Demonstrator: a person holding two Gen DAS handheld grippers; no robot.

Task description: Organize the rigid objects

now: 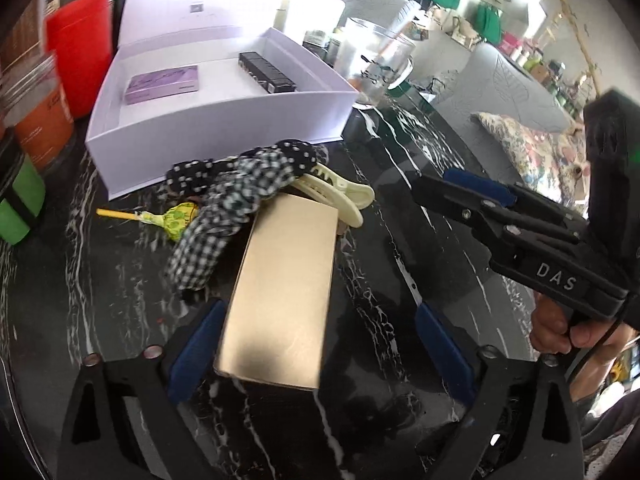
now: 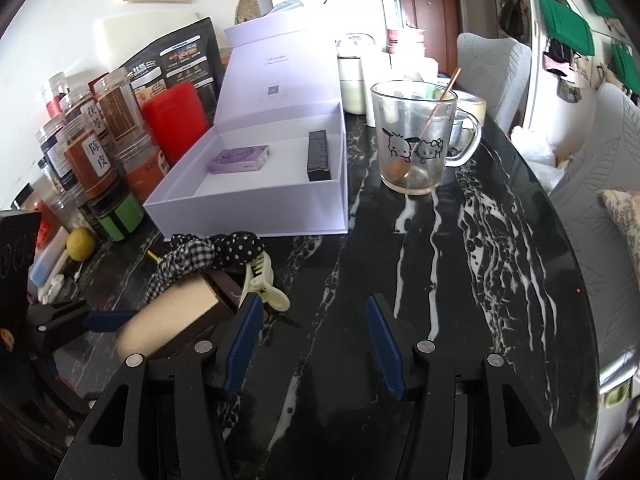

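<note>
On the black marble table, the gold box lies flat just in front of the open lavender box, with the checked and dotted fabric scrunchies draped over its far left corner and a cream hair claw clip touching its far edge. It looks like a stiff, flat cardboard carton with a smooth, slightly glossy lid, so it should be light and hold its shape under a squeeze, though the slick faces may let it slide; the long sides near the close end look like the best place to pinch it, clear of the cloth. From the left, the left gripper straddles that near end with its jaws spread wide: the left blue pad sits right beside the box's edge, while the other pad stands well clear, so nothing is clamped yet. In the right wrist view the box shows a pale gold top over a dark brown side wall, long and shallow. Further right, the right gripper hangs over bare marble with its jaws partly apart and nothing between them. Inside the lavender box rest a purple card pack and a black stick case, well apart.
</note>
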